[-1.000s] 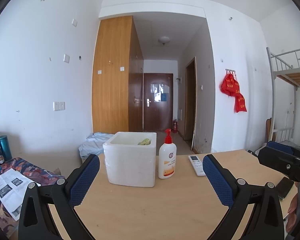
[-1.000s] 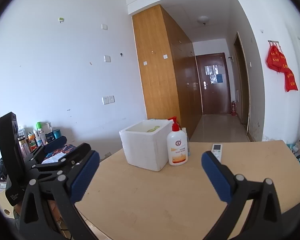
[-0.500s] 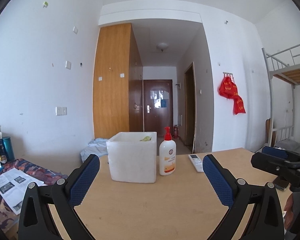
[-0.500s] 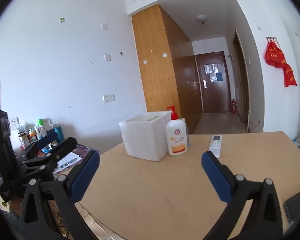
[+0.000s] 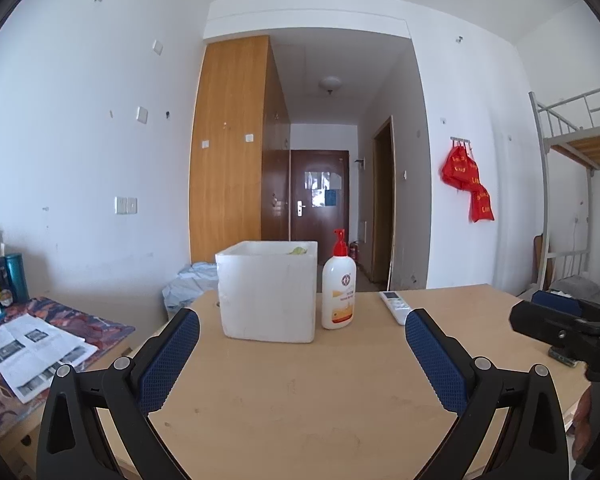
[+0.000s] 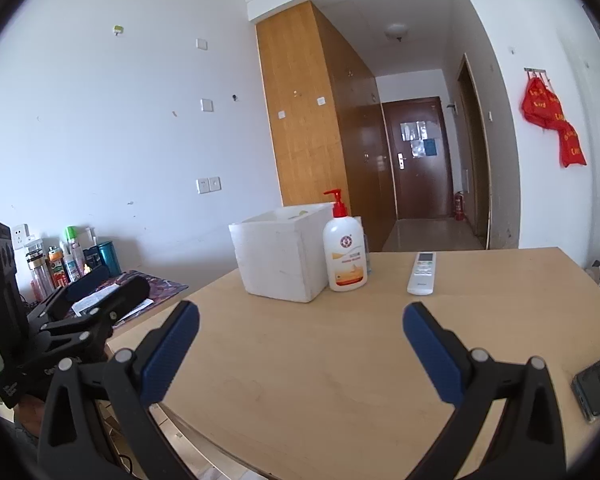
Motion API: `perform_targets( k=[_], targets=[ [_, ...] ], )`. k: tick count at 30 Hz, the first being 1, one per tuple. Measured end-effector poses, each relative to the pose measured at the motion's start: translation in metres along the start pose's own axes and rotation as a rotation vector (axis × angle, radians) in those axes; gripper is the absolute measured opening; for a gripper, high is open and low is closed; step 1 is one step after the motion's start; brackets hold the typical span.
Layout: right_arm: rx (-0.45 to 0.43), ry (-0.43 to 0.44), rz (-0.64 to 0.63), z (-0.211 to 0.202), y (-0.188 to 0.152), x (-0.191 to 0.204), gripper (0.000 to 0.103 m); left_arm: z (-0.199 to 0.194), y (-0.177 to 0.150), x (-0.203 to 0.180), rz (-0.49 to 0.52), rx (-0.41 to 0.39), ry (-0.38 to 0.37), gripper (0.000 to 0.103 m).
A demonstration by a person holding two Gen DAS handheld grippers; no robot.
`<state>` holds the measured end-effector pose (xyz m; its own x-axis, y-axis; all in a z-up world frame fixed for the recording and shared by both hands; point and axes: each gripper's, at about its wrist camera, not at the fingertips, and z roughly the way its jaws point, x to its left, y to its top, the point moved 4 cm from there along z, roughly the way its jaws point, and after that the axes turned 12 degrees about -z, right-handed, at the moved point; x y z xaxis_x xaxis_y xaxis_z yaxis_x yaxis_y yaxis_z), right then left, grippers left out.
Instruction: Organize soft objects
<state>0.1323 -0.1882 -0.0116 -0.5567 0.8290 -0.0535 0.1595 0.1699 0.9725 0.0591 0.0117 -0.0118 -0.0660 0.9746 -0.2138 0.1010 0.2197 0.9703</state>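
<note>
A white foam box point(image 5: 268, 292) stands on the far part of the wooden table point(image 5: 300, 392); a bit of a yellow-green soft thing point(image 5: 299, 251) shows over its rim. The box also shows in the right wrist view point(image 6: 280, 256). My left gripper point(image 5: 302, 344) is open and empty, held above the table's near side. My right gripper point(image 6: 300, 340) is open and empty too, to the right of the left one. Each gripper shows at the edge of the other's view.
A white pump bottle with a red top point(image 5: 339, 284) stands right of the box. A white remote point(image 6: 421, 273) lies beyond it. A phone point(image 6: 598, 384) lies at the table's right edge. A side table with papers point(image 5: 32, 344) and bottles point(image 6: 60, 260) stands to the left.
Both grippers have drawn back and lowered, so the box and bottle look lower and farther. Both stay open and empty.
</note>
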Motion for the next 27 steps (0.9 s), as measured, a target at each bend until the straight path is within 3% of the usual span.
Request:
perform_targets(
  k=[27],
  targets=[
    [0.018, -0.043, 0.02, -0.0032, -0.0003, -0.0019, 0.103, 0.0066, -0.005, 0.0095, -0.014, 0.05, 0.03, 0.103]
  ],
)
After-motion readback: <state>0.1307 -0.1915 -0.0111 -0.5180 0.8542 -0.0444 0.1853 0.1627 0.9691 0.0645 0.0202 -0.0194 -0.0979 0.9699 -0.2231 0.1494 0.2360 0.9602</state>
